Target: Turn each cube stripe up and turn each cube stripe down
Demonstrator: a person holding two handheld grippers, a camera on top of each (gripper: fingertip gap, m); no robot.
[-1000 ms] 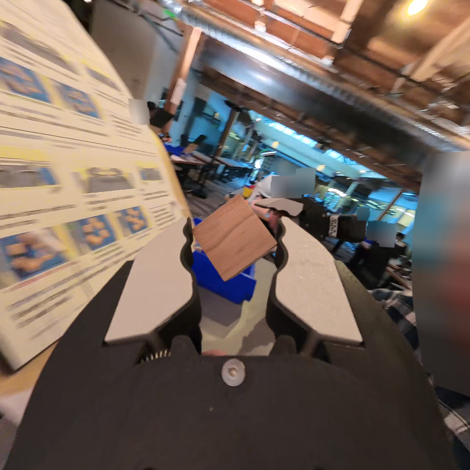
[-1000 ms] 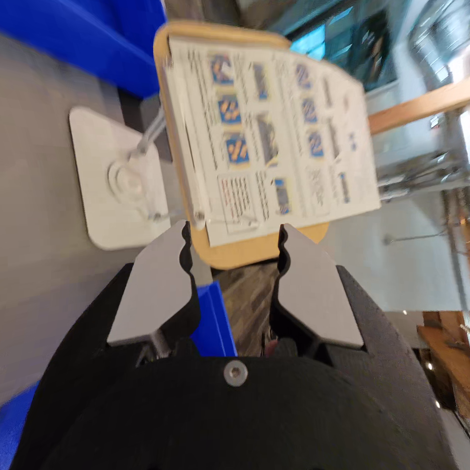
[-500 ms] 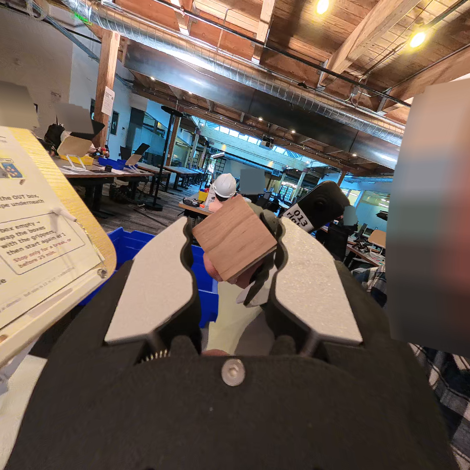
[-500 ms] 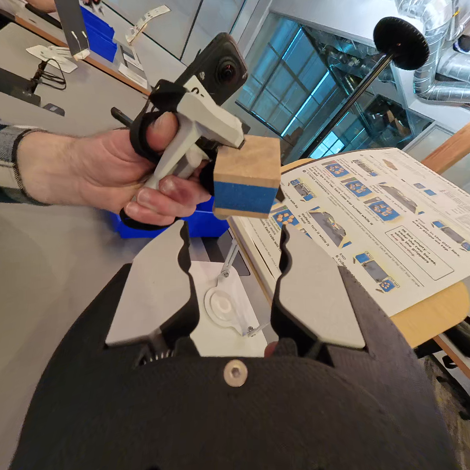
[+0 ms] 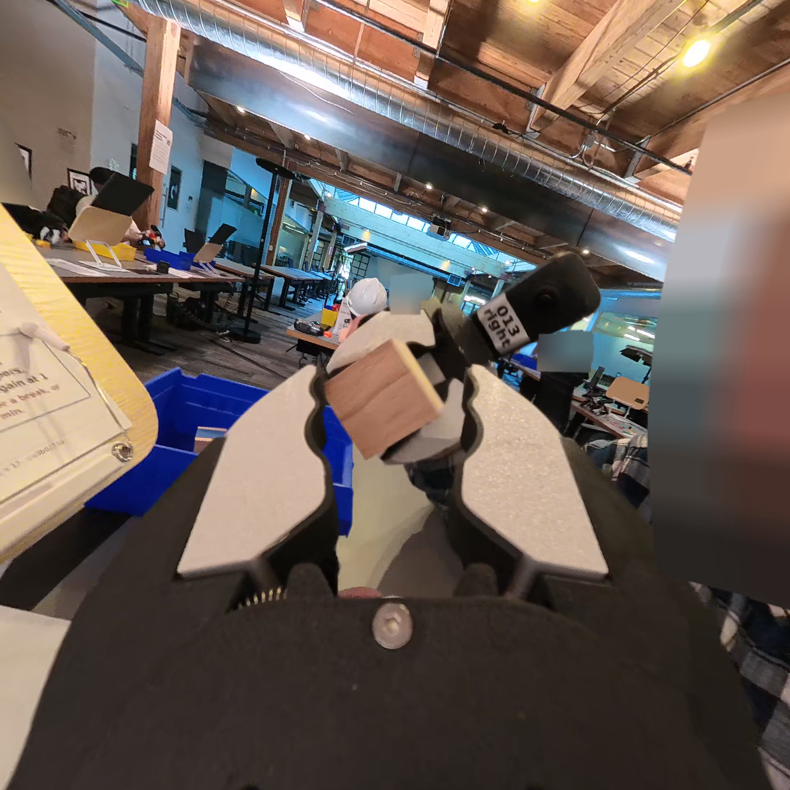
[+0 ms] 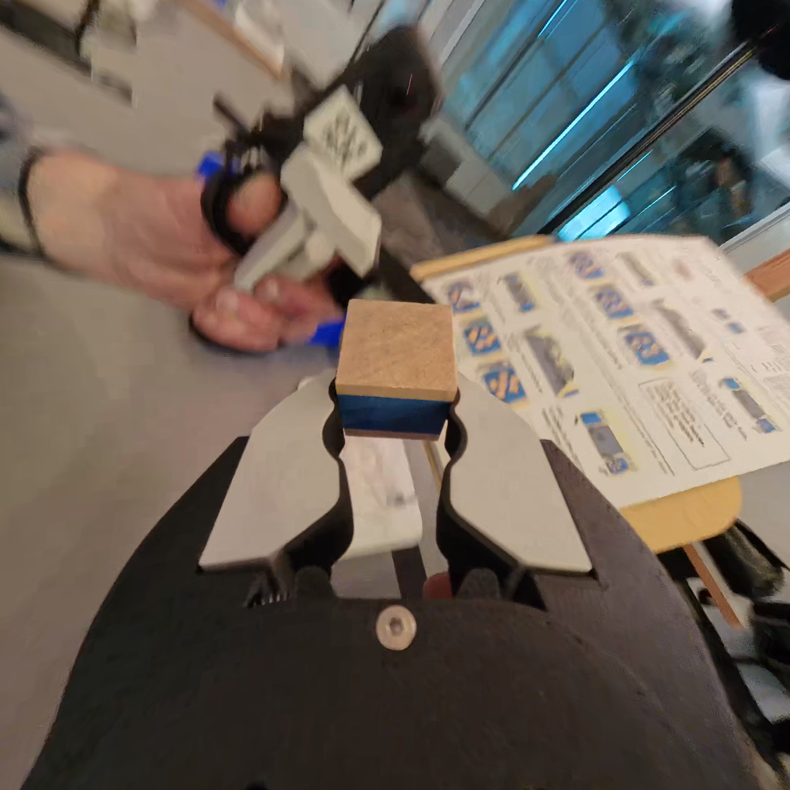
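A wooden cube [image 6: 395, 350] with a blue stripe [image 6: 391, 412] on the side facing me sits at the tips of my right gripper [image 6: 393, 389]. Both pads press on its sides. In the left wrist view the same cube [image 5: 380, 402] stands tilted between the tips of my left gripper [image 5: 391, 376]. The right gripper's grey fingers [image 5: 376, 331] clamp it above and below. Its left corner is at my left finger, and a gap shows at the other finger. In the right wrist view the left gripper's finger [image 6: 325, 213] is blurred and stands off behind the cube.
A blue bin [image 5: 192, 406] lies on the grey table [image 6: 107, 406] below the grippers. An instruction board on a stand is at the left [image 5: 51, 406] and shows at the right in the right wrist view [image 6: 620, 363]. A person's hand [image 6: 128, 222] holds the left gripper.
The left gripper held the cube by two corners. The right gripper came up and shut on it. The cube has turned between the left fingers, which no longer both press on it.
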